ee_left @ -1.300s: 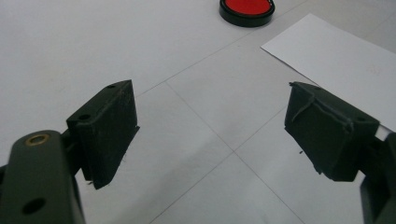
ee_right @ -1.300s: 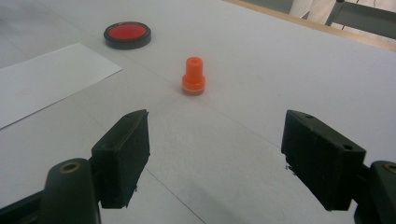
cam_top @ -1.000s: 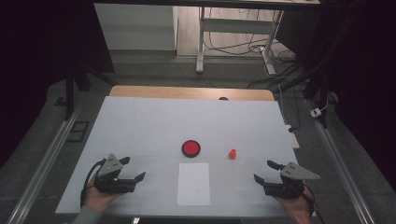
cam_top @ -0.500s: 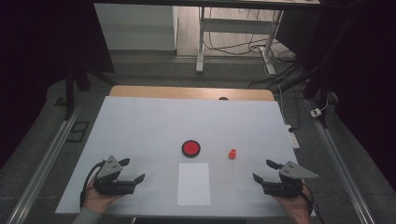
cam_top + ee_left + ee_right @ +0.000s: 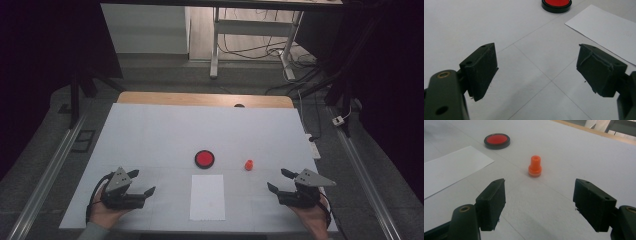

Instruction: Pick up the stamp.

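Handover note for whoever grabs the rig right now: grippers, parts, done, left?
Left gripper: open, empty, low over the white table, left of the white paper sheet.
Right gripper: open, empty, facing the small orange plastic stamp, apart from it.
Stamp stands upright, right of the round red ink pad in its black rim; the sheet lies nearer the person than the pad.
Done: nothing gripped.
Left: probably grasp the stamp, ink it, press on the sheet.

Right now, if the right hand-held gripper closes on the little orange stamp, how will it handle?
The orange stamp looks small, so probably light. Its narrow neck above a wider base should suit a pinch. It stands upright on the table, so a sideways nudge might tip it.
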`<state>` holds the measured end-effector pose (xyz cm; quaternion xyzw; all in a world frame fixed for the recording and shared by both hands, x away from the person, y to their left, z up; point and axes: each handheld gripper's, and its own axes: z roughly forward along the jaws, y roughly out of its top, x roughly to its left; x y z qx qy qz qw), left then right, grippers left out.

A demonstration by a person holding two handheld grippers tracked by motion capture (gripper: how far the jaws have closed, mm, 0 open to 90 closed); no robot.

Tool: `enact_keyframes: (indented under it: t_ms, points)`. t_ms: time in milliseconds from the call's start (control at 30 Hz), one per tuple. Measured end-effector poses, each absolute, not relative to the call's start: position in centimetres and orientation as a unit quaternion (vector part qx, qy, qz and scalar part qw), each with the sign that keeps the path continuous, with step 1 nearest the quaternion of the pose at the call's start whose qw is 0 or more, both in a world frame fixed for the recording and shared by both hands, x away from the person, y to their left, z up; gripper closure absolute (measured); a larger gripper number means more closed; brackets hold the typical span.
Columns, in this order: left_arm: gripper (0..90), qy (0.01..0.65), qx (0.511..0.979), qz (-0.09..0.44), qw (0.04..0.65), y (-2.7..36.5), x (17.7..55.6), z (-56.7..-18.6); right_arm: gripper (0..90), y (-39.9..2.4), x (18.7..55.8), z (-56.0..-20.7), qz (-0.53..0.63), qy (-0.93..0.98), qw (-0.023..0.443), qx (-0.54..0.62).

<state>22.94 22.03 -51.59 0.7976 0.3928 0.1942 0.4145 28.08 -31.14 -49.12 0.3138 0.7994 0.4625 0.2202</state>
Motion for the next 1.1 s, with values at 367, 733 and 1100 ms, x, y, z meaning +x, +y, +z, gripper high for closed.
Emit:
enact_keyframes:
  t_ms: [367, 733, 1100]
  points:
    - [17.4, 0.394, 0.8, 0.189, 0.411, 22.0, 23.0, -52.0, 27.3, -29.5, 29.1, -48.5, 0.47, 0.8, 0.215, 0.306]
    - [17.4, 0.398, 0.8, 0.189, 0.407, 21.9, 23.2, -52.2, 27.5, -28.2, 29.7, -48.1, 0.47, 0.803, 0.211, 0.299]
    - [17.5, 0.399, 0.801, 0.189, 0.404, 21.9, 23.2, -52.3, 27.8, -26.3, 30.6, -48.0, 0.465, 0.812, 0.202, 0.288]
